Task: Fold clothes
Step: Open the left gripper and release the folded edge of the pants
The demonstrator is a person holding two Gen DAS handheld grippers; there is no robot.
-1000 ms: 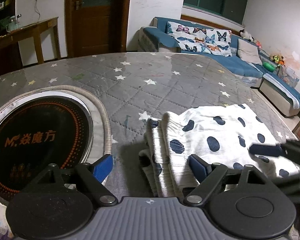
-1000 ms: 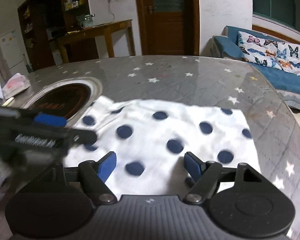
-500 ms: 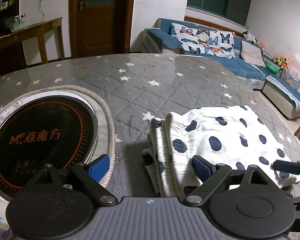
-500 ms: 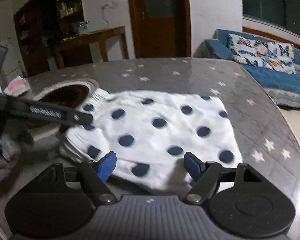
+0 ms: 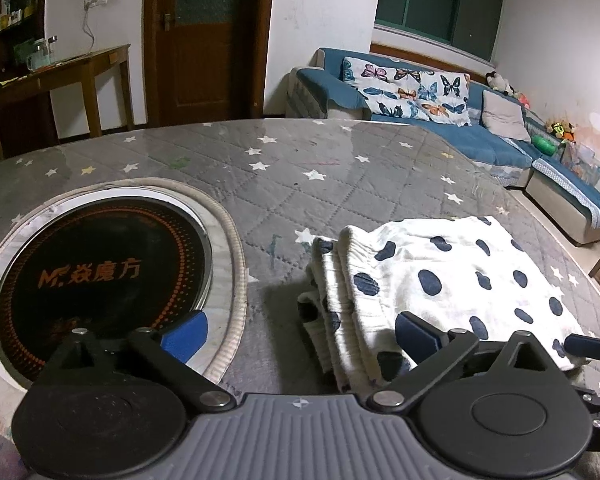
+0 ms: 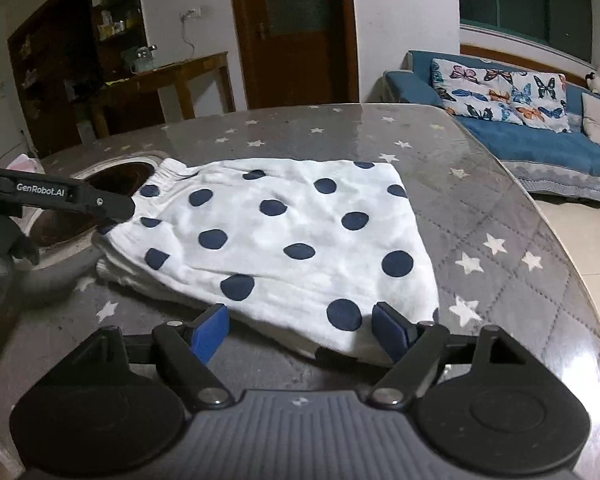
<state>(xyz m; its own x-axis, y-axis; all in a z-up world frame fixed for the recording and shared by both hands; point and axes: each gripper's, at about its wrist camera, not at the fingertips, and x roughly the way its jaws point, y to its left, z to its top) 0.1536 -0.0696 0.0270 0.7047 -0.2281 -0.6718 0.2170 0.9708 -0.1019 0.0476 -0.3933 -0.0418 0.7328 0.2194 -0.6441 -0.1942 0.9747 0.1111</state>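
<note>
The white garment with navy dots (image 6: 284,240) lies folded flat on my counter (image 5: 300,184), a grey quilted surface with small stars, its stacked folded edges facing the round black cooktop (image 5: 100,276) set into the counter just beside it. My left tool (image 5: 300,332) hangs low over the counter at the garment's layered edge; its jaws have just been opening and now stand wide apart, one blue pad (image 5: 184,334) over the cooktop's rim, the other over the cloth, pressing on nothing. My right tool (image 6: 300,330) sits at the garment's near hem, its jaws also just opening and apart, the hem lying between the pads but not pinched. In the right wrist view, the left tool's black finger reaches to the garment's elastic end. Beyond the counter stand a blue sofa (image 5: 460,136) with butterfly cushions, a wooden door (image 6: 296,32) and a side table (image 5: 60,76).
</note>
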